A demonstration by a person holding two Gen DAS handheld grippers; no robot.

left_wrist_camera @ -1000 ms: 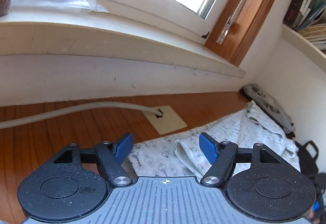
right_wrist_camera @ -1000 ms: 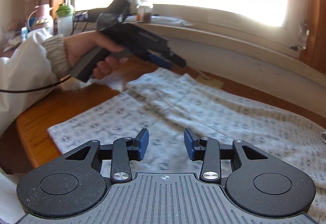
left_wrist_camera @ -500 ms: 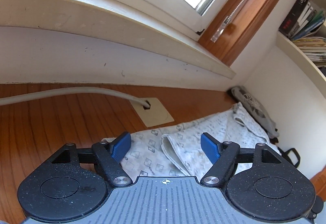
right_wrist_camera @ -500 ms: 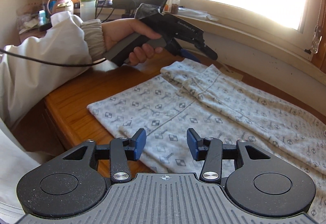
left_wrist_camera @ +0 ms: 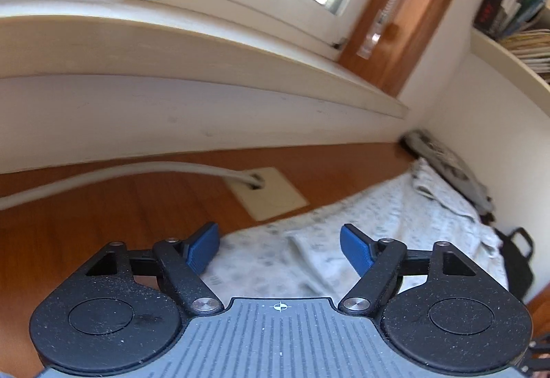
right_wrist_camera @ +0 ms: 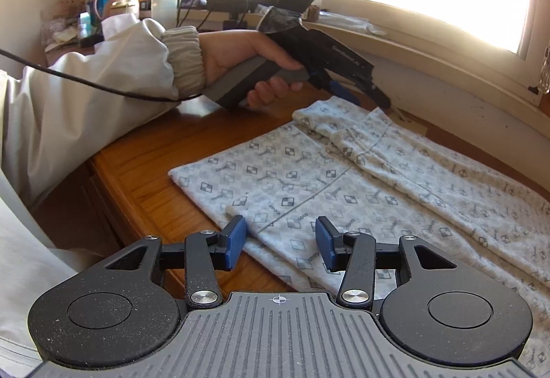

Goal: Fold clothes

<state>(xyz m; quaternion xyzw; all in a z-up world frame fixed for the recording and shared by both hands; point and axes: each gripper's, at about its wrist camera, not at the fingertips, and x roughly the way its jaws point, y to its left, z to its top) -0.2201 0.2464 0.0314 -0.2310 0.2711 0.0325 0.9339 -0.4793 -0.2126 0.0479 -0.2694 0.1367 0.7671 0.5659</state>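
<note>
A pale grey garment (right_wrist_camera: 395,178) with a small dark diamond print lies spread flat on the wooden desk (right_wrist_camera: 144,171), one side folded over. My right gripper (right_wrist_camera: 280,245) is open just above the garment's near left corner, nothing between its blue pads. My left gripper (left_wrist_camera: 280,245) is open too, hovering over the garment's (left_wrist_camera: 361,233) far corner near the wall. In the right wrist view a hand holds the left gripper (right_wrist_camera: 357,89) above that far corner, apart from the cloth.
A grey cable (left_wrist_camera: 120,173) runs into a beige floor-style plate (left_wrist_camera: 268,196) on the desk by the wall. A window sill (left_wrist_camera: 206,44) overhangs the desk. Bottles (right_wrist_camera: 165,0) and clutter stand at the far left. A black bag (left_wrist_camera: 515,257) sits right of the garment.
The left gripper has tilted and drifted slightly over the far corner, still open. The right gripper has come down and forward to the near left corner of the garment.
</note>
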